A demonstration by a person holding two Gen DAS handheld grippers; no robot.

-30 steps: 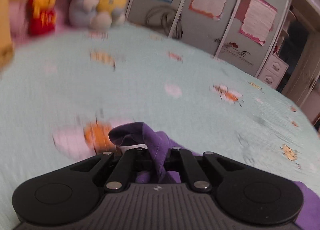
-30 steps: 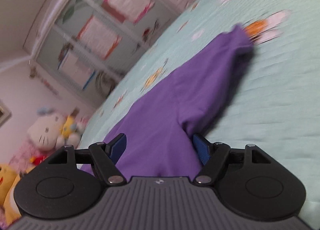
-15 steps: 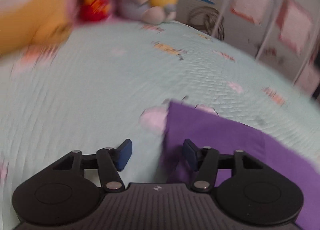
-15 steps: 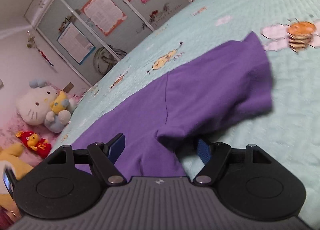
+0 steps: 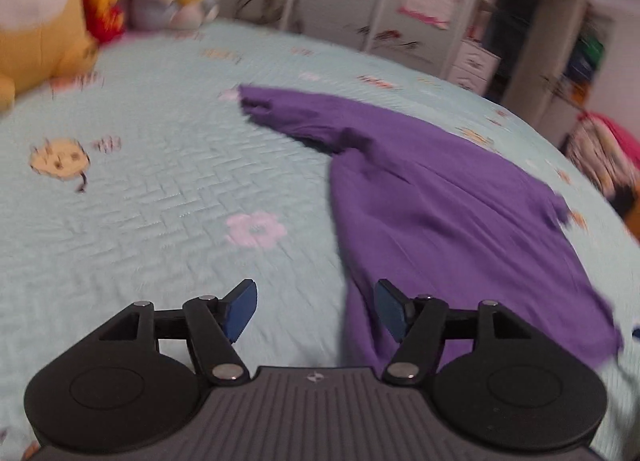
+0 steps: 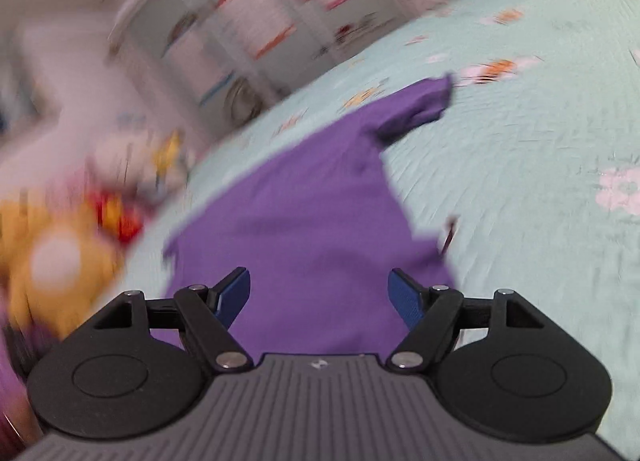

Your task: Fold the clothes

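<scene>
Left claw (image 5: 314, 311): a second ago clamped on bunched shirt (image 5: 448, 221); half a second ago already let go; now jaws spread wider, nothing between, shirt edge by its right finger. Shirt no longer lifted: lies spread on bed (image 5: 160, 189), sleeve stretched ahead. Right claw (image 6: 320, 299): wide throughout, has pulled back; fold once between fingers gone, cloth seemingly flat beneath, though blur hampers. Both views swung.

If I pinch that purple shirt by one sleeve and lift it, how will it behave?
Likely floppy: the purple shirt lies limp and creased on the bedspread. The rest would probably hang and drag behind the sleeve. It looks thin, so probably light.
</scene>
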